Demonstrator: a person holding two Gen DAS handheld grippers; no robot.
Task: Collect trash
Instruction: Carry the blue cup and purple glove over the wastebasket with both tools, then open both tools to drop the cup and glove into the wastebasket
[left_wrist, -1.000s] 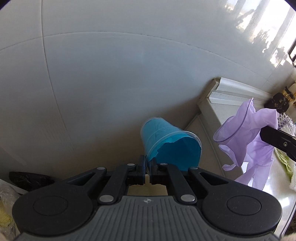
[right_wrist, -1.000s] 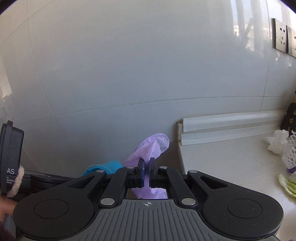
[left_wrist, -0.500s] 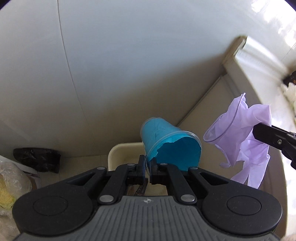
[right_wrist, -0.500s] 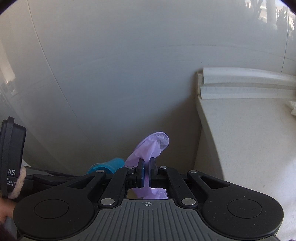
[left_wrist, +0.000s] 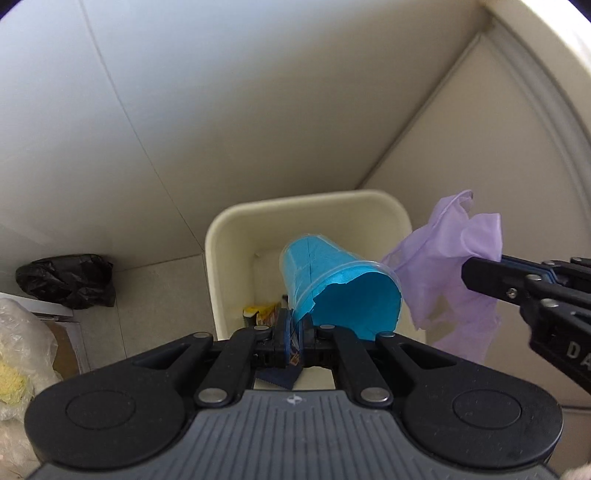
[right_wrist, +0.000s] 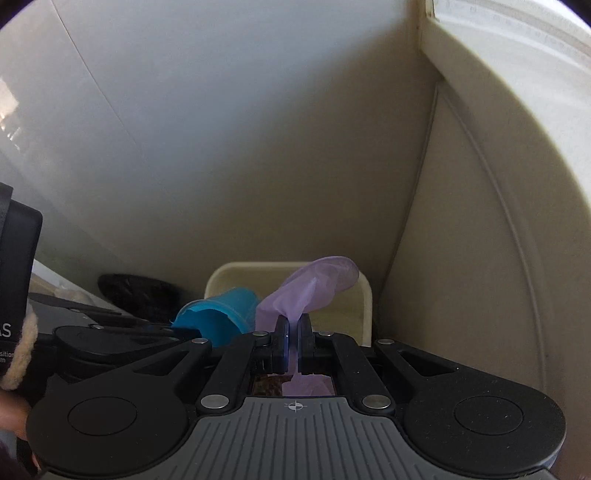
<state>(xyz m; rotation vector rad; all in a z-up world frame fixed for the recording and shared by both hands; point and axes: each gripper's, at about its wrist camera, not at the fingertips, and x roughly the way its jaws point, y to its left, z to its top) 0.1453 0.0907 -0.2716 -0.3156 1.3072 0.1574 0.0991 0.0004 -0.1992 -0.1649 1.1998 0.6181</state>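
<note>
left tool (left_wrist: 293, 334): jaws were clamped on the torn rim of the blue cup (left_wrist: 340, 284), pointing steeply down.
blue cup: lay tilted, its open mouth toward the camera, directly above the open top of the cream bin (left_wrist: 229, 236).
right tool (right_wrist: 291, 341): jaws were pinched together on the purple glove (right_wrist: 310, 291).
purple glove: hung limp from the pads, above the bin's right rim in the left wrist view, just beside the cup and apart from it.
cream bin: stood on the floor in the corner where the wall met the side of the counter (left_wrist: 535, 55); a yellow wrapper (left_wrist: 262, 312) lay inside it.
black bag (left_wrist: 66, 280): sat crumpled on the floor, left of the bin.
clear bag (left_wrist: 22, 347): bulged at the left edge, further from the bin than the black bag.
</note>
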